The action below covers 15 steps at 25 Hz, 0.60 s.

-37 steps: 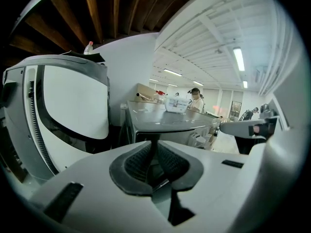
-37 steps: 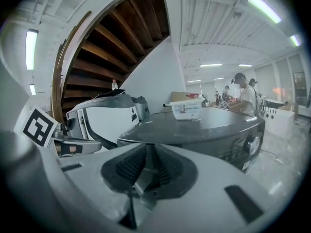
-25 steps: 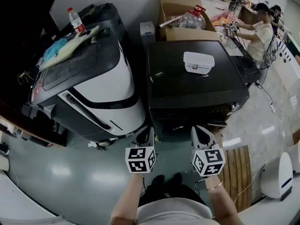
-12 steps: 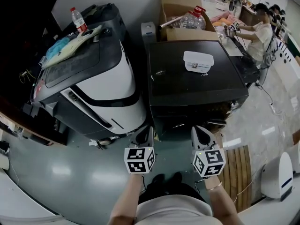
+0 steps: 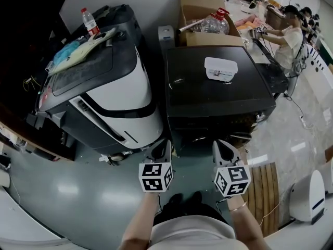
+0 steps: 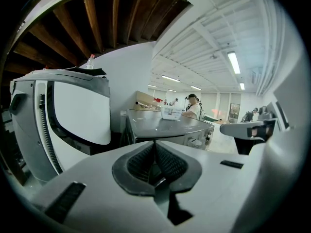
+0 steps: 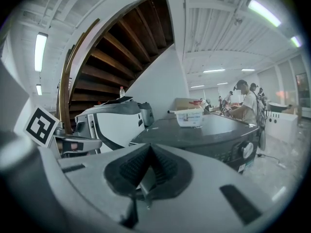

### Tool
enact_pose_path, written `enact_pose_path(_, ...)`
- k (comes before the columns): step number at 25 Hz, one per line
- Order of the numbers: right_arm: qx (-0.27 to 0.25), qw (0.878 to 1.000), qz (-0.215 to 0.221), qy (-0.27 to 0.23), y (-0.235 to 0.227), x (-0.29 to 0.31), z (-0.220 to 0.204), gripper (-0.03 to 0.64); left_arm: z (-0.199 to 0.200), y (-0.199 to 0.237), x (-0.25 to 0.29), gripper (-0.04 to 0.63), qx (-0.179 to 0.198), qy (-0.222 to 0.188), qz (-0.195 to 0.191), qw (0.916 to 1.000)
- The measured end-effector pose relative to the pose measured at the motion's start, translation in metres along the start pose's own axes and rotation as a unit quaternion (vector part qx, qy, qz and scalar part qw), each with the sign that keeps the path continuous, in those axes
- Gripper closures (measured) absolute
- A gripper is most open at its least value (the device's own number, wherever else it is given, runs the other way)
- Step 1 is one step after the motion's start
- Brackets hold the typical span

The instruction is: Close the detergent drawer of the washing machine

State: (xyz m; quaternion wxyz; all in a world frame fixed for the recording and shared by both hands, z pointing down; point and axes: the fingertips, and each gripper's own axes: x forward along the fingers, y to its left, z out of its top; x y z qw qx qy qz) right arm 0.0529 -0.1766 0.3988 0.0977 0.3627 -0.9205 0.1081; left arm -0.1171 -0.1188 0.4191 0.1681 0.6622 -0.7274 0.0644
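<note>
"What is the person wearing?"

"A pale shirt (image 5: 190, 238), dark trousers (image 5: 171, 217) and black shoes (image 5: 175, 200). There is 1 thin bracelet (image 5: 237, 207) on the right wrist."

"And the 2 tools?"

"The left gripper (image 5: 162, 146) and the right gripper (image 5: 221, 146) are smooth and pale grey, with pointy noses. Each one has a box on its back, the left cube (image 5: 155, 177) and the right cube (image 5: 231, 180), with black and white square marks. Inside the jaws are black pads (image 6: 170, 163) with tiny ribs."

Nothing legible right now: the label on the white tub (image 5: 220, 69), upper middle atop the black washing machine (image 5: 208, 100), is too small.
</note>
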Motion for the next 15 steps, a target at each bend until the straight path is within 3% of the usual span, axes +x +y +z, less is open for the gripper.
enact_pose_path(15, 0.006, 1.0, 0.001, 0.004, 0.0011, 0.0015, -0.0052, 0.615, -0.0063, 0.0013, 0.0007, 0.594, -0.002, 0.006, 0.0, 1.0)
